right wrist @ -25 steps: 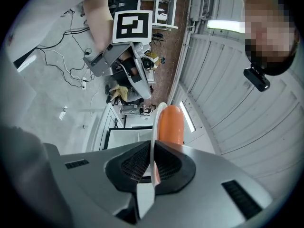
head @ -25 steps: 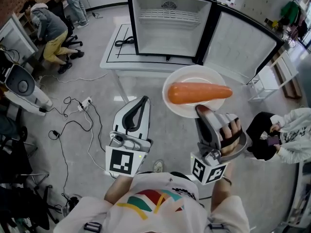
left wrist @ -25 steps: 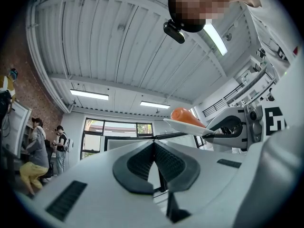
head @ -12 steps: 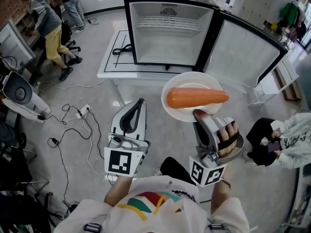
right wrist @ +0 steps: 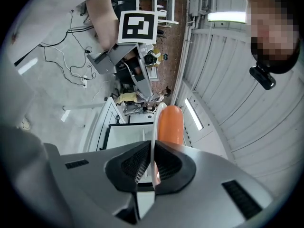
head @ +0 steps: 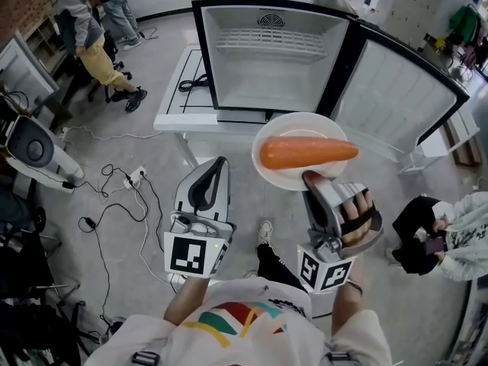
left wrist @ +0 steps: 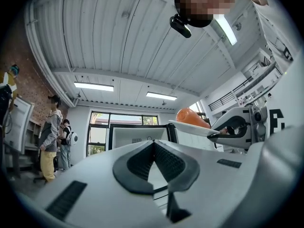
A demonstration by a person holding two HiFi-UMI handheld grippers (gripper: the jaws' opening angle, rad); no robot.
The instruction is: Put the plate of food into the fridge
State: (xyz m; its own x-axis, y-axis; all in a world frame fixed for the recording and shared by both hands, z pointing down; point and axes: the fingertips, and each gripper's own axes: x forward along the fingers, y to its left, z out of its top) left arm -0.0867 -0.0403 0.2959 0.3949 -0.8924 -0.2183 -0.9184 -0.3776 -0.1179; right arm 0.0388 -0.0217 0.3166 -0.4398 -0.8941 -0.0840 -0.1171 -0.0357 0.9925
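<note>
A white plate (head: 280, 175) carrying a large orange carrot (head: 307, 152) hangs in the air in front of the open fridge (head: 267, 52). My right gripper (head: 309, 178) is shut on the plate's near rim; in the right gripper view the rim (right wrist: 153, 141) runs edge-on between the dark pads, with the carrot (right wrist: 170, 123) beyond. My left gripper (head: 220, 161) is shut and empty, held left of the plate at about the same height. From the left gripper view the plate (left wrist: 192, 127) and carrot (left wrist: 191, 118) show at right, the fridge (left wrist: 135, 136) behind.
The fridge stands on a low white table (head: 177, 90), its door (head: 396, 105) swung open to the right and its wire shelf (head: 263, 46) bare. Cables and a power strip (head: 130, 180) lie on the floor at left. People stand at back left (head: 84, 29) and a person crouches at right (head: 450, 227).
The plate with the carrot has come slightly nearer the fridge, which looms larger in the head view. Both grippers keep their hold and pose.
</note>
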